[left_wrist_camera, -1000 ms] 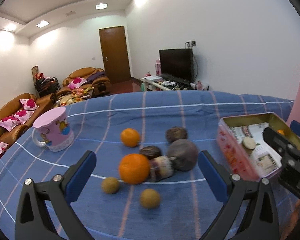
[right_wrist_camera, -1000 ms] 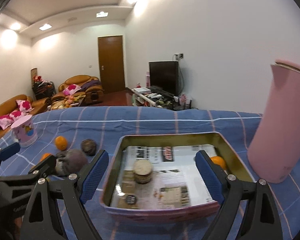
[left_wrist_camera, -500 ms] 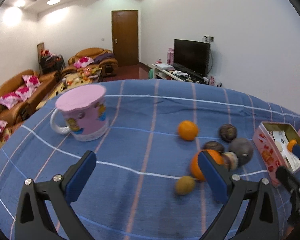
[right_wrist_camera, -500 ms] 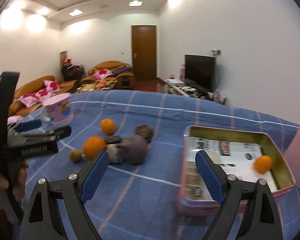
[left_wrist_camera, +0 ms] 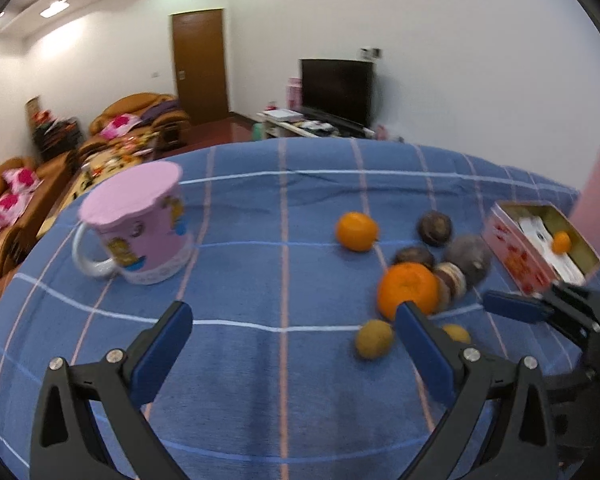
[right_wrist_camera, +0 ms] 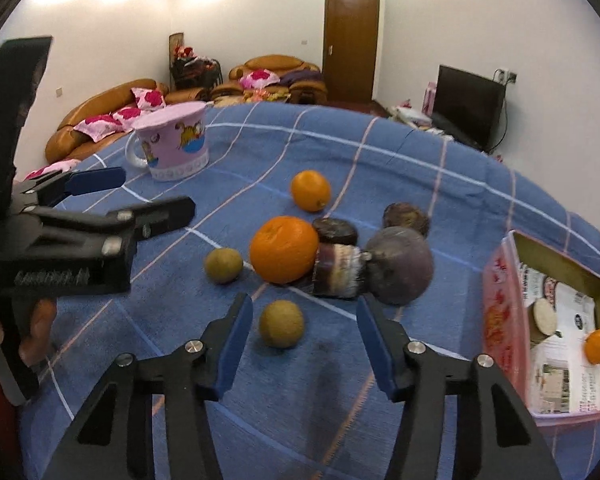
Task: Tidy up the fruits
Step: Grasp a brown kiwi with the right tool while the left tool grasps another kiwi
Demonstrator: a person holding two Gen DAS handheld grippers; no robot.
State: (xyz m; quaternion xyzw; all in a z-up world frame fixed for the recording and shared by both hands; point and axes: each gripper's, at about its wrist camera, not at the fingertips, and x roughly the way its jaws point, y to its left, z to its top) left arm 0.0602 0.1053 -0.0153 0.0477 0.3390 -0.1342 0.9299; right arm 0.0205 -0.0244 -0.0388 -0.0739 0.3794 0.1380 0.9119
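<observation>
Fruits lie in a cluster on the blue checked cloth: a large orange (right_wrist_camera: 284, 249), a small orange (right_wrist_camera: 310, 190), a big dark purple fruit (right_wrist_camera: 400, 266), two small dark fruits (right_wrist_camera: 335, 231), a cut piece (right_wrist_camera: 337, 271) and two small brown-green fruits (right_wrist_camera: 281, 323) (right_wrist_camera: 223, 265). My right gripper (right_wrist_camera: 305, 330) is open, its fingers either side of the nearer brown-green fruit. My left gripper (left_wrist_camera: 292, 344) is open and empty, left of the cluster (left_wrist_camera: 408, 290). The pink tin (right_wrist_camera: 500, 320) at the right holds a small orange (right_wrist_camera: 599, 345) and a cut piece.
A pink cartoon mug (left_wrist_camera: 140, 232) stands on the cloth at the left. A tall pink container (left_wrist_camera: 596, 192) stands behind the tin. The left gripper shows in the right wrist view (right_wrist_camera: 80, 216). Sofas, a door and a TV are behind.
My right gripper swung left from over the tin to the fruit cluster and came down around a brown-green fruit. My left gripper moved left, away from the cluster, towards the mug.
</observation>
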